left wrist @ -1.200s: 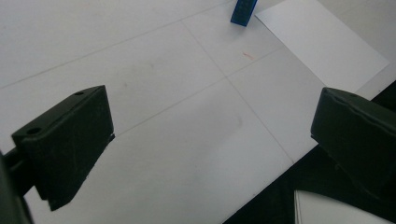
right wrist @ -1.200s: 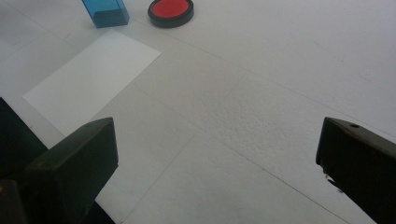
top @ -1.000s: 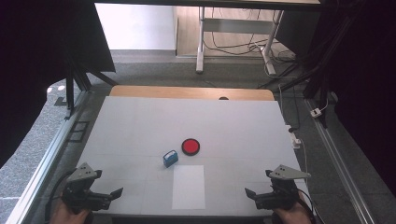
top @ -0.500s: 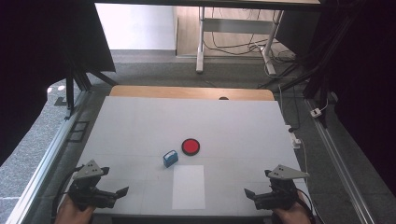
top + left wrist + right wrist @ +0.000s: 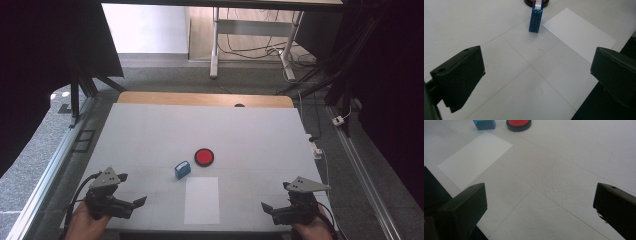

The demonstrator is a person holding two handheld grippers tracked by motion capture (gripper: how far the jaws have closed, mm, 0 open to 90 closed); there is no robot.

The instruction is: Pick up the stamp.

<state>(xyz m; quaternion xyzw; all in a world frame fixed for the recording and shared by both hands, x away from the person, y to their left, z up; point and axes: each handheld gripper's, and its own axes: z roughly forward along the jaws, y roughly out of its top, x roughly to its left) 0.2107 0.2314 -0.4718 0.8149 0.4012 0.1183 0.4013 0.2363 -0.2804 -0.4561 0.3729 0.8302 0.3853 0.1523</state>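
A small blue block (image 5: 182, 169) stands on the white table (image 5: 150, 135), near its middle. Just right of it and slightly farther back lies a round red pad in a black rim (image 5: 204, 156). A white sheet of paper (image 5: 201, 200) lies in front of both, by the near edge. My left gripper (image 5: 134, 206) is open at the near left, jaws pointing toward the blue block (image 5: 535, 20) and the sheet (image 5: 579, 33). My right gripper (image 5: 268, 209) is open at the near right, facing the sheet (image 5: 475, 157), the block (image 5: 484, 124) and the red pad (image 5: 519, 124). Both hold nothing.
A wooden strip (image 5: 200, 99) runs along the table's far edge. Metal rails (image 5: 50, 170) flank both sides of the table. Desk legs and cables (image 5: 260, 45) stand on the floor beyond. A cable and plug (image 5: 316, 147) lie by the table's right edge.
My left gripper has moved forward and to the right, farther onto the table. The right gripper has barely moved. The block, pad and sheet stay put.
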